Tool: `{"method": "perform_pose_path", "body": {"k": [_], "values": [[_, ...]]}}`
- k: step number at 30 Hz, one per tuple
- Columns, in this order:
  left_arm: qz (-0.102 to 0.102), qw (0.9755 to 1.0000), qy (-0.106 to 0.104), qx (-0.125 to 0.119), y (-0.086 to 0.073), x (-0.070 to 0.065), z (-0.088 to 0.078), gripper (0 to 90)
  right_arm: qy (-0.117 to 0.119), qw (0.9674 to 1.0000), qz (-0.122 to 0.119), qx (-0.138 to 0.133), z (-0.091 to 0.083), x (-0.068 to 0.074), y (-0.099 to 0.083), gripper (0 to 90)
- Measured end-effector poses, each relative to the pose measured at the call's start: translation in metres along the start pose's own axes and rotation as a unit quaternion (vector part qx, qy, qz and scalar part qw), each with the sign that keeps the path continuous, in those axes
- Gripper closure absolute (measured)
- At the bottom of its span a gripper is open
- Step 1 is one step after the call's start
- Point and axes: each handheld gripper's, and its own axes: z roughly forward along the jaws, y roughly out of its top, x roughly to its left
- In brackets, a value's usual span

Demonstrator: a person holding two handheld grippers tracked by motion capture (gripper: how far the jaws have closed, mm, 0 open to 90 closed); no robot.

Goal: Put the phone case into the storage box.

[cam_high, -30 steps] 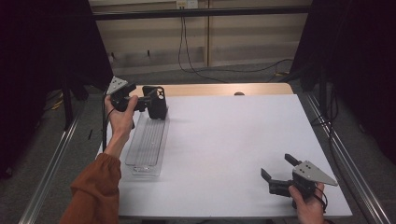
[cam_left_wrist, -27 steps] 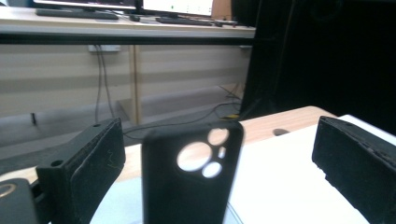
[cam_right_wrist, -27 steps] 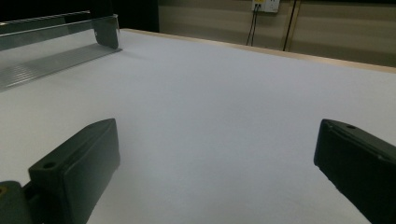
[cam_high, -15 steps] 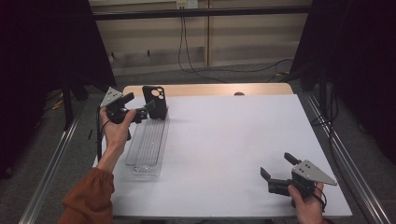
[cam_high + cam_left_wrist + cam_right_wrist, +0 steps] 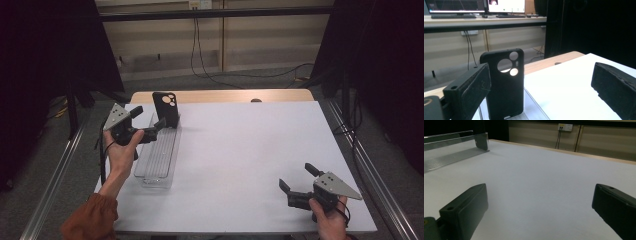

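Observation:
A black phone case [image 5: 166, 107] stands upright at the far end of a clear plastic tray [image 5: 157, 160] on the left of the white table [image 5: 250, 145]. My left gripper [image 5: 148, 116] hovers just left of and nearer than the case, open, with nothing between its fingers. In the left gripper view the case [image 5: 505, 82] rises just ahead, beside the left jaw, with its camera cut-outs facing me; the left gripper [image 5: 541, 95] holds nothing. My right gripper [image 5: 297, 176] rests open near the table's front right corner, and the right gripper [image 5: 539, 207] shows bare table between its jaws.
A wooden strip [image 5: 225, 96] runs along the table's far edge. Metal rails [image 5: 55, 170] flank both sides of the table. Cables [image 5: 200, 55] hang on the wall behind. In the right gripper view the tray [image 5: 454, 152] lies far off at the upper left.
My left gripper has let go of the phone case and drawn back left and toward the person. The case stays standing in the tray. The right gripper has not moved.

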Motion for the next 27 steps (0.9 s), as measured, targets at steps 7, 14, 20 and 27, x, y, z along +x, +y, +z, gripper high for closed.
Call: {"method": "perform_pose_path", "body": {"k": [7,14,20,27], "values": [[0.001,1.0000,-0.008,0.002,-0.007,-0.010,-0.013,3.0,-0.002,0.9999,0.000,-0.010,-0.001,0.000,0.000,0.0],[-0.007,1.0000,-0.002,-0.003,-0.013,-0.014,-0.028,3.0,-0.003,0.9998,0.000,-0.018,-0.003,0.000,0.001,0.0],[-0.005,0.9998,0.000,-0.017,-0.021,-0.019,-0.043,2.9,-0.009,0.9996,0.004,-0.025,-0.006,0.000,0.001,0.0],[-0.008,0.9999,0.001,-0.009,-0.033,-0.024,-0.053,2.9,-0.018,0.9994,0.008,-0.027,-0.011,-0.001,0.001,0.0]]}}
